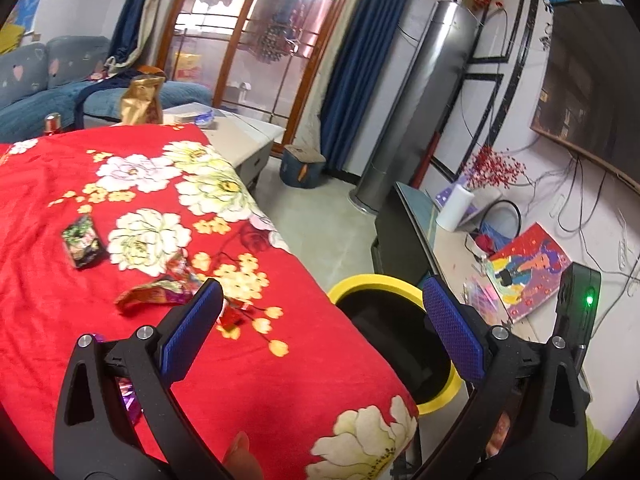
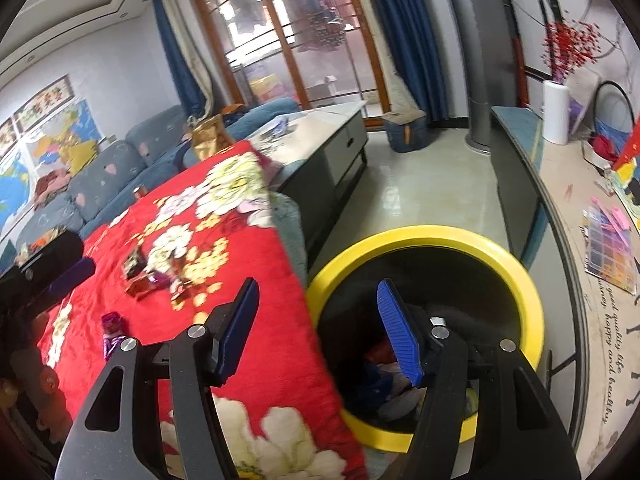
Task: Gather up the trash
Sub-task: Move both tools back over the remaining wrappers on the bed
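A: Any writing you can read?

B: Only on the mat (image 2: pixel 608 320) at the right of my right view: cursive, "happy and healthy life" as best I can make it out. The wrappers' print is too blurred.

A: Where's the trash?

B: On the red cloth (image 1: pixel 280 380). A dark packet (image 1: pixel 83 247) lies flat, and near it a crumpled wrapper (image 1: pixel 156 292), long axis running left-right in the left view. A purple wrapper (image 2: pixel 113 330) lies nearer me, long axis pointing away from the right camera.

A: And the bin?

B: The bin (image 2: pixel 432 236), yellow-rimmed with a black liner, stands just beside the cloth's edge. Inside I see mixed scraps, red, blue and white.

A: Tongs?

B: Left gripper (image 1: pixel 320 304) spread wide, nothing between its pads. Right gripper (image 2: pixel 318 304) likewise released, hanging at the bin's near rim.
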`<state>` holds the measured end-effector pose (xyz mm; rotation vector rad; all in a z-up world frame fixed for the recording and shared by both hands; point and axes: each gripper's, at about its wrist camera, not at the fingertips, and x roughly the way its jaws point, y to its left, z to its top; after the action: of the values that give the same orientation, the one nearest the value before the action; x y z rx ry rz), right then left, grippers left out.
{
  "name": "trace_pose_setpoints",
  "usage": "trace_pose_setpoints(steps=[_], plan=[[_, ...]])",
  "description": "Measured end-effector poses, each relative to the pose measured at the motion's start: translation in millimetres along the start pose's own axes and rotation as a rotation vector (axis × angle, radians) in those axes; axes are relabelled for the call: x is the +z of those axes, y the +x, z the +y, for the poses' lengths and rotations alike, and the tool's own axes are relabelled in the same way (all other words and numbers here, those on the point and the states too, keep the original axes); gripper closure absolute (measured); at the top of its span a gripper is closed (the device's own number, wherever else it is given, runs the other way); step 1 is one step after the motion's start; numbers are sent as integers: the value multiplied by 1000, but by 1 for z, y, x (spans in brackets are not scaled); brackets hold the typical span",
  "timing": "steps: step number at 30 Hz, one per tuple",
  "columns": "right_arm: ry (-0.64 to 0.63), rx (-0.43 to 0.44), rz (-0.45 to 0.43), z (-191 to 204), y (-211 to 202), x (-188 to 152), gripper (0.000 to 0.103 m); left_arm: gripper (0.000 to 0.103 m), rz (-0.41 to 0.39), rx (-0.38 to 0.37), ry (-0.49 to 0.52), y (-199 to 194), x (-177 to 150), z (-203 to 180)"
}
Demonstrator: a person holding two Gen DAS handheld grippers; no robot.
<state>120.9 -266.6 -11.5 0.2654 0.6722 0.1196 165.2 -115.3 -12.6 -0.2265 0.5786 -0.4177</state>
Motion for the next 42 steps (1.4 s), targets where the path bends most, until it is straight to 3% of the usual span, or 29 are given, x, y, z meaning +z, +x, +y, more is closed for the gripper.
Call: trace_pose_setpoints(steps=[26,35,42], plan=[[-219,134,96,111,34,-18,41,11,-80,180,-180,-36,6,115],[-278,148,134,137,66,-17,41,11,-52,260,-252,-37,3,162],[-297,126,164,147,99,-7,41,11,17,296,-349,-21,-1,206]])
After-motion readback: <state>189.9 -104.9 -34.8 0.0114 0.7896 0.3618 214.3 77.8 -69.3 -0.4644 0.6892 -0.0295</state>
